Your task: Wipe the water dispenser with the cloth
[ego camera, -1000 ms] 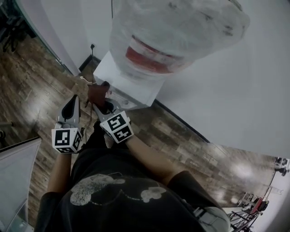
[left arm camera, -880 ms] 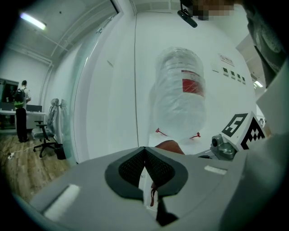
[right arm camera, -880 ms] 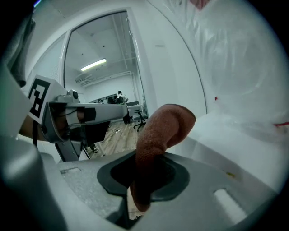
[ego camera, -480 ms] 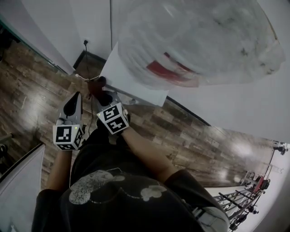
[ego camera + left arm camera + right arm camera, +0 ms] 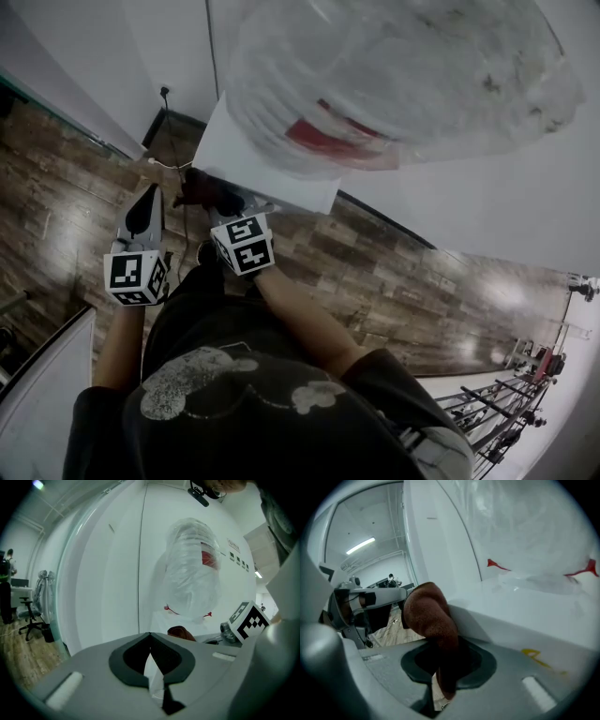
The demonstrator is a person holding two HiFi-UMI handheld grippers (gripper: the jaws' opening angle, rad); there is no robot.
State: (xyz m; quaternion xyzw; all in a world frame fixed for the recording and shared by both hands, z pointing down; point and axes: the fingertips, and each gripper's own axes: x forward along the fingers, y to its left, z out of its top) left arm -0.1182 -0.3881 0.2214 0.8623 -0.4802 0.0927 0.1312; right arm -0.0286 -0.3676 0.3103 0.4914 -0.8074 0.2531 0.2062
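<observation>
Wood-plank floor (image 5: pixel 375 272) runs beneath the white water dispenser (image 5: pixel 253 155); the right claw (image 5: pixel 445 667) is clamped on the brown cloth (image 5: pixel 429 616), held at the dispenser's front edge; the left claw (image 5: pixel 151 656) is pressed together, empty, just beside.

Floor: dark wood-look planks (image 5: pixel 394 281) with glossy patches of light.
Wall: plain white (image 5: pixel 487 216), meeting the floor at a dark skirting strip (image 5: pixel 384 221).
Cable: a thin dark line (image 5: pixel 210 47) running down the wall.
Socket: a small fitting (image 5: pixel 165 91) low on the wall, with a cord dropping from it.
Office chair: dark, on castors (image 5: pixel 31 618), standing on the planks at the far left.
Bystander: a person (image 5: pixel 5 573) beyond the chair, too small to detail.
Ceiling light: a bright strip (image 5: pixel 360 545) overhead.
Metal frames: thin rails (image 5: pixel 502 422) in the lower right corner.
Wall signs: a row of small plates (image 5: pixel 236 550), unreadable.
</observation>
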